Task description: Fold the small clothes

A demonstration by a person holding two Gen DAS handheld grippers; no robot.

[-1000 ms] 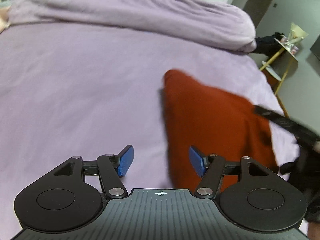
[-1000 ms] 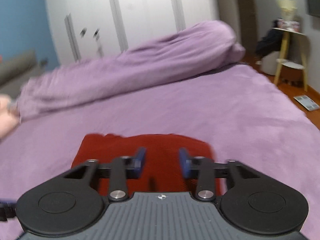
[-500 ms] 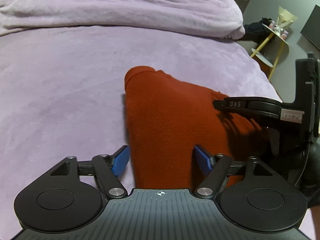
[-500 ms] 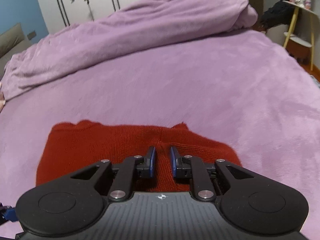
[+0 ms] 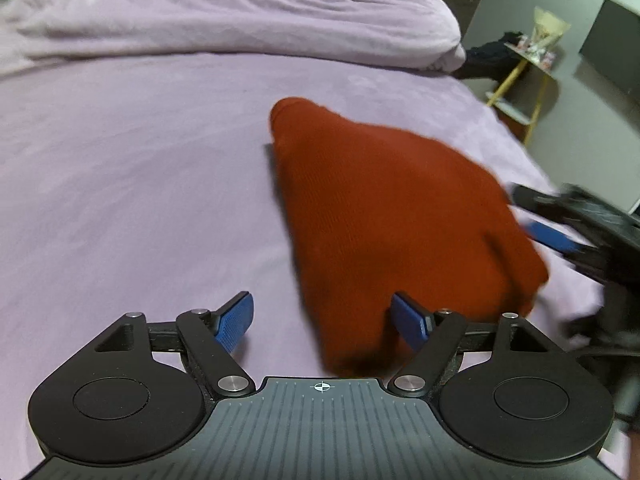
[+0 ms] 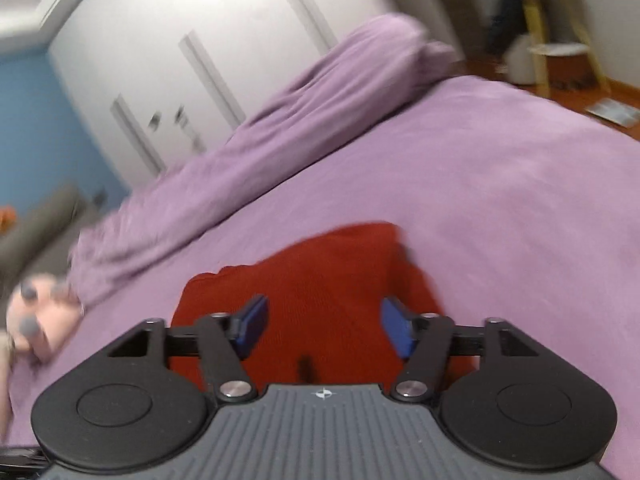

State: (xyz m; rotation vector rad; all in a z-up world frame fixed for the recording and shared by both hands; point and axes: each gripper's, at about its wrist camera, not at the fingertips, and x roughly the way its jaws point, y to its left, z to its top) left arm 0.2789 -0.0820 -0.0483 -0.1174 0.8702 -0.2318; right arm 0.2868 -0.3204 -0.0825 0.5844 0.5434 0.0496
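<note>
Nearest in the left wrist view, the left gripper (image 5: pixel 324 322) is seen spread wide with nothing pinched; its blue fingertips (image 5: pixel 235 322) sit low over the purple bedspread (image 5: pixel 132 184). The red knit garment (image 5: pixel 384 216) is laid flat on the bedspread, running from about 6 o'clock up toward 12, folded into a thick wedge with a rounded far corner. Fine ribbing can be made out, though it's blurred. Its near edge falls between the left fingers, nearer the 3 o'clock one.

At 3 o'clock the right gripper (image 5: pixel 556 232) is seen just beside the garment's edge, blurred. In its own view the right gripper (image 6: pixel 324 330) is spread too, empty, hovering over the garment (image 6: pixel 320 280).

Further back, a rolled purple duvet (image 5: pixel 240 16) is piled along 12 o'clock, and a yellow-legged side table (image 5: pixel 528 64) stands at 2 o'clock.
</note>
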